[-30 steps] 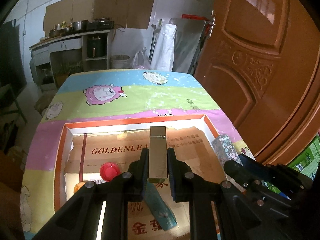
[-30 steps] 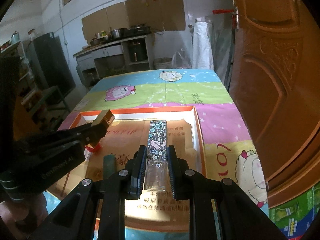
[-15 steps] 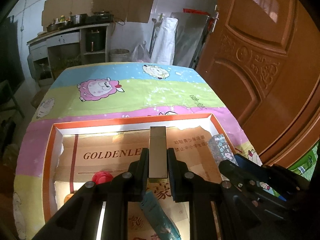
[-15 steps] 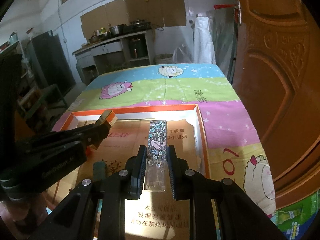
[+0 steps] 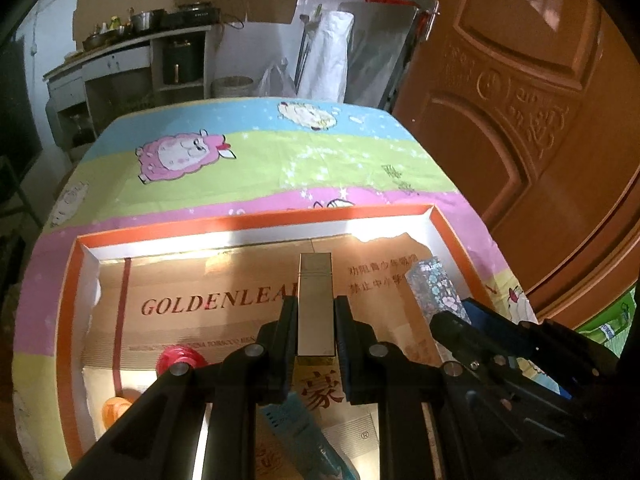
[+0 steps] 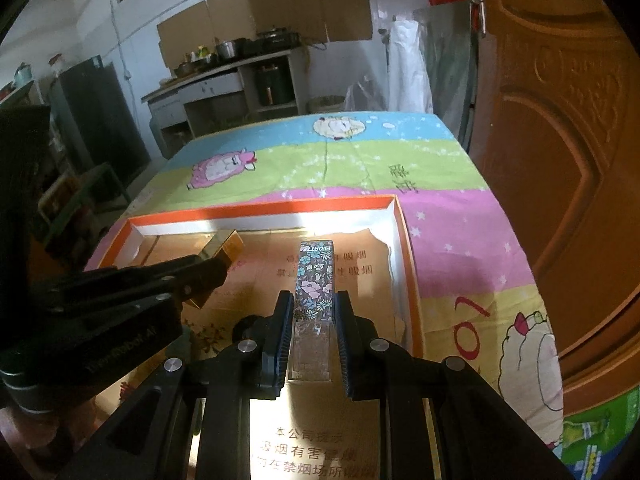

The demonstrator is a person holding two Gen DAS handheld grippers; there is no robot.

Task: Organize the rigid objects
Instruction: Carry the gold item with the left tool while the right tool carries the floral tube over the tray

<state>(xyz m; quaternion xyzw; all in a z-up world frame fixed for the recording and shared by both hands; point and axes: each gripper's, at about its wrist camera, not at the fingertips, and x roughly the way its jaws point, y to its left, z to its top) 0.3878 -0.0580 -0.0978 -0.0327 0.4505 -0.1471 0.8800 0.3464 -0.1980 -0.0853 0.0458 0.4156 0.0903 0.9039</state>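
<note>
Left wrist view: the left gripper [image 5: 316, 330] is clamped on a slick, mirror-gold bar [image 5: 315, 304] held over the orange-rimmed tray [image 5: 256, 222]; so smooth a slab might slip from the pads, or knock the right gripper [image 5: 460, 326] just to its right. Right wrist view: that gripper pinches a floral, clear-ended box [image 6: 314, 288] above the tray's cardboard-lined right side, and could snag the lining's torn edge.

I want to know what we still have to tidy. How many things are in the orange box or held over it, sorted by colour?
Gold: 1, the shiny gold rectangular bar in the left hand-held gripper
Flowery: 1, the floral-patterned rectangular bar with a clear end in the right hand-held gripper
Red: 1, the red round plastic cap
Orange: 1, the orange round piece
Teal: 1, the teal flat packet
Total: 5
</note>
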